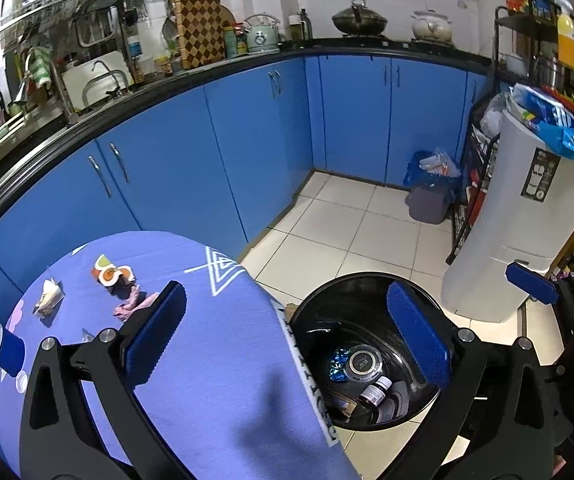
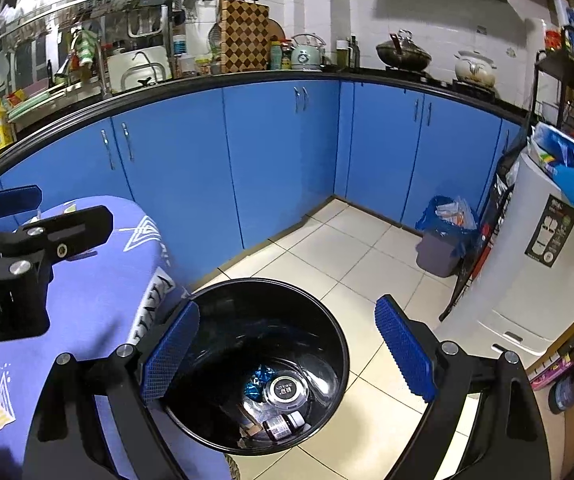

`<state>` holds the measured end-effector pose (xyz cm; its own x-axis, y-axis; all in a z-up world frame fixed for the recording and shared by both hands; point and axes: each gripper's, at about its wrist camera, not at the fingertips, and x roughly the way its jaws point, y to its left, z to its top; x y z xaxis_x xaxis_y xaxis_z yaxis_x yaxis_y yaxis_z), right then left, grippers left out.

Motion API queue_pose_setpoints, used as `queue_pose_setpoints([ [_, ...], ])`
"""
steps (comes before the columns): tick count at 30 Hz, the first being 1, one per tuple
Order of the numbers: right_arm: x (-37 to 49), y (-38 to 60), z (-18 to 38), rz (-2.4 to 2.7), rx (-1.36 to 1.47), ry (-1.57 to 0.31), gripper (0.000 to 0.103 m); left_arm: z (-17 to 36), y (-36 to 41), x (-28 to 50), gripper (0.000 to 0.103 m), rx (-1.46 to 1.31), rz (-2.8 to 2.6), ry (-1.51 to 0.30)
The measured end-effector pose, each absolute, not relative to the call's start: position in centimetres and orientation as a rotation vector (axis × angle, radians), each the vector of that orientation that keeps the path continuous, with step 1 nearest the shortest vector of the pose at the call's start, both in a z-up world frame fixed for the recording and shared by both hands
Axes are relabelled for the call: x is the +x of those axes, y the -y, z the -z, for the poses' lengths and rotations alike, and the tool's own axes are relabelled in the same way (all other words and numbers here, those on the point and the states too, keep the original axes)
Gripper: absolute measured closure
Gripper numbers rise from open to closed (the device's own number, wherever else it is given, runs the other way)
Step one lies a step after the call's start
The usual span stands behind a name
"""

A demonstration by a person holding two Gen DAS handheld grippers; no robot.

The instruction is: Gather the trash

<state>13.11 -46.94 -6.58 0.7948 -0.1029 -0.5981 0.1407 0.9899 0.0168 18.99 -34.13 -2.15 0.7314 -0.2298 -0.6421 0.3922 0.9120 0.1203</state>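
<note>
A black trash bin (image 1: pixel 329 306) stands on the floor beside the purple-clothed table (image 1: pixel 215 360). In it lie a round black tin (image 1: pixel 363 362), a brown bottle (image 1: pixel 375 394) and blue foil (image 1: pixel 337 366). My left gripper (image 1: pixel 287 336) is open and empty, straddling the table edge and the bin. On the table lie crumpled paper (image 1: pixel 49 298), a colourful wrapper (image 1: pixel 111 274), a pink scrap (image 1: pixel 131 306) and a blue paper cup (image 1: pixel 7 350). My right gripper (image 2: pixel 287 352) hangs open and empty above the bin (image 2: pixel 267 304). The left gripper (image 2: pixel 47 212) shows at that view's left edge.
Blue cabinets (image 1: pixel 247 140) run along the back under a cluttered counter. A grey bin with a blue bag (image 1: pixel 431 196), a black rack (image 1: pixel 475 184) and a white appliance (image 1: pixel 519 220) stand at the right. Pale tiled floor (image 1: pixel 347 220) lies between them.
</note>
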Motion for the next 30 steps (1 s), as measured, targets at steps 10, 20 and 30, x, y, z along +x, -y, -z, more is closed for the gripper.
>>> queue_pose_setpoints([
  [10, 12.8, 42.5, 4.4, 0.080, -0.006, -0.614, 0.016, 0.5, 28.7, 18.1, 0.004, 0.183, 0.281, -0.644],
  [20, 14.2, 34.4, 3.8, -0.067, -0.085, -0.622, 0.016, 0.3, 19.3, 17.6, 0.004, 0.097, 0.130, -0.636],
  [30, 16.2, 24.1, 5.3, -0.246, -0.208, -0.668, 0.016, 2.4, 8.5, 17.9, 0.004, 0.014, -0.040, -0.663],
])
